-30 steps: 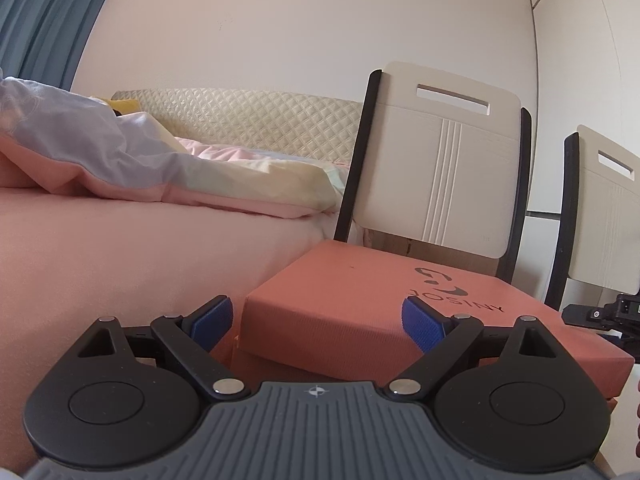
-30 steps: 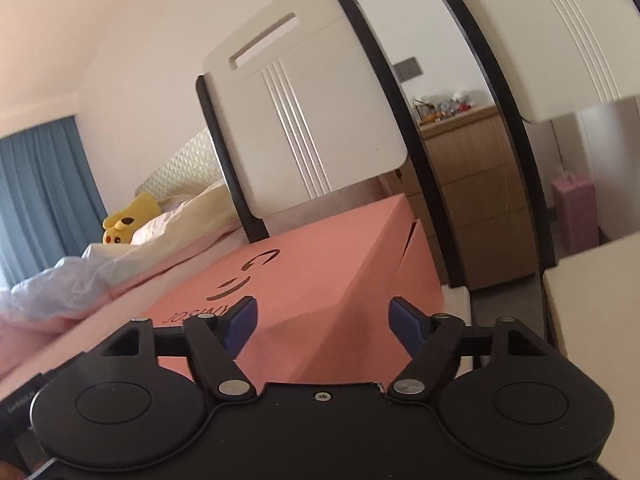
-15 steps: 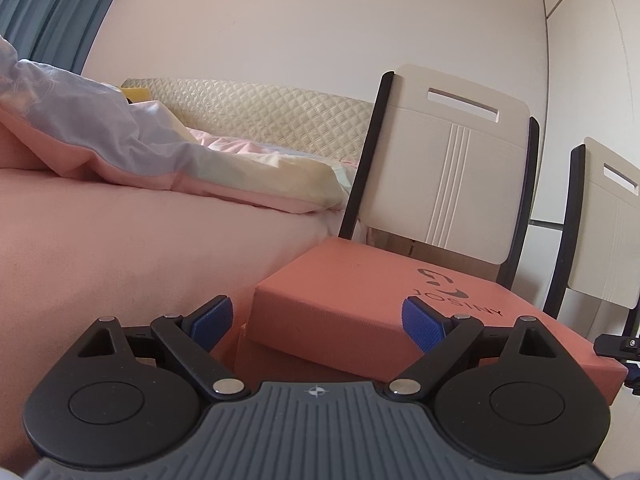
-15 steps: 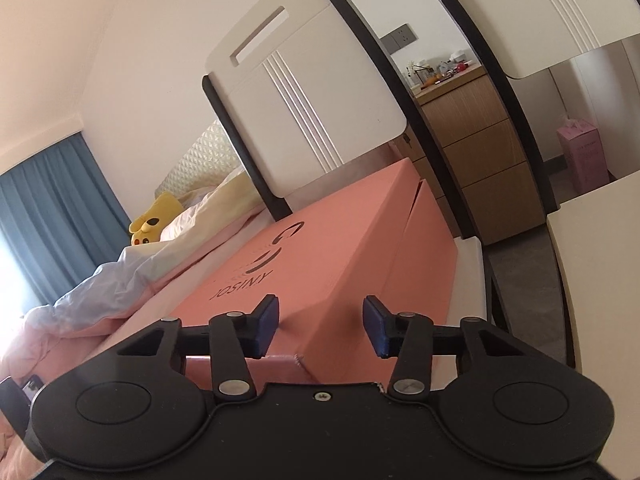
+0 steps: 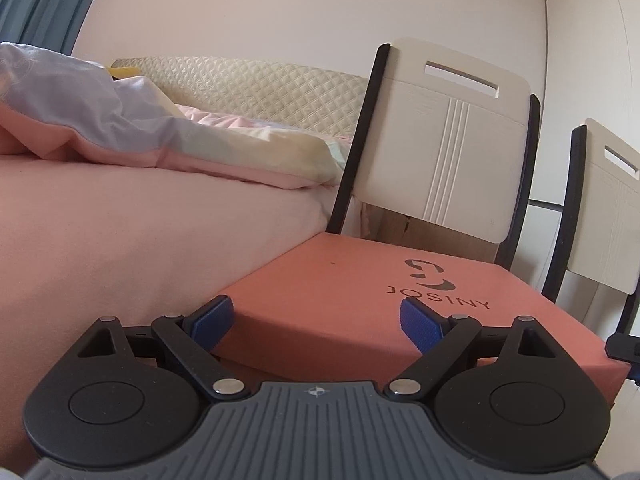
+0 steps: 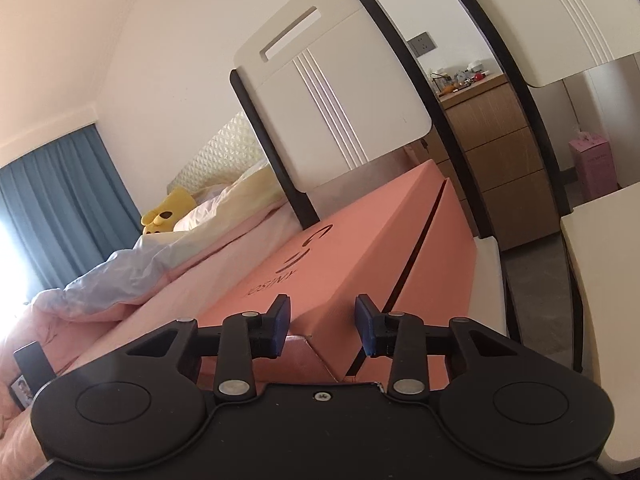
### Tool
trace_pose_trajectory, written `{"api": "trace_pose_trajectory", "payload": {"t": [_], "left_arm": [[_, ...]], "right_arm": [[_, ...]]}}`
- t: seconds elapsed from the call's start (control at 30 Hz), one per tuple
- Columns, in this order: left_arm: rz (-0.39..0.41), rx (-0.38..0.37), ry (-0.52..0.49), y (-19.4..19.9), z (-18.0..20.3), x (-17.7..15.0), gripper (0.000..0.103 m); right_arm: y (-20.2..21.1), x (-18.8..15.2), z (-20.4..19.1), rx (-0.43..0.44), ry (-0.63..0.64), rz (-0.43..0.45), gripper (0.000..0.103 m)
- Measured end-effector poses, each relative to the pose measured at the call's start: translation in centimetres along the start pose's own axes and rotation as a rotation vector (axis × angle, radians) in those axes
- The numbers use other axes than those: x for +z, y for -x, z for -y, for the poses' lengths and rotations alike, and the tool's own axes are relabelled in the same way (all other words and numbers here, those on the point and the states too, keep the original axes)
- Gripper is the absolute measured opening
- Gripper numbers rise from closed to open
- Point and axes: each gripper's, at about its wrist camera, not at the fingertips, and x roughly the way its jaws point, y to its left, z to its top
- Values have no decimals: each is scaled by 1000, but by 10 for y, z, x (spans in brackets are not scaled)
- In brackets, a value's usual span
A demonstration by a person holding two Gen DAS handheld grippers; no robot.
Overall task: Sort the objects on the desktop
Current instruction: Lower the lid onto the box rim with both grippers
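A bed with a pink sheet, a rumpled duvet and a quilted cream headboard stands against a plain pale wall, with two cream chairs on black frames just beside it. Blue curtains hang at a bright window on the left, and a yellow plush toy lies near the headboard. Behind the chairs stand a wooden chest of drawers with small clutter on top, a wall socket above it, and grey floor.

We are in a home bedroom: a bed with rumpled quilt, blue curtains, a yellow plush toy and wooden drawers.
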Motion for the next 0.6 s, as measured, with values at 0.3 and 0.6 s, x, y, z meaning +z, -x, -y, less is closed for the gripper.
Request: {"api": "trace_pose_trajectory", "payload": {"t": [0.3,0.6], "left_arm": [[-6,2,-30,0,3,-4,93],[8,-33,-62,2,10,-8,97]], "right_arm": [[1,1,-1,-3,39,-3,33],[10,3,-1,-27,83,0,34]]}}
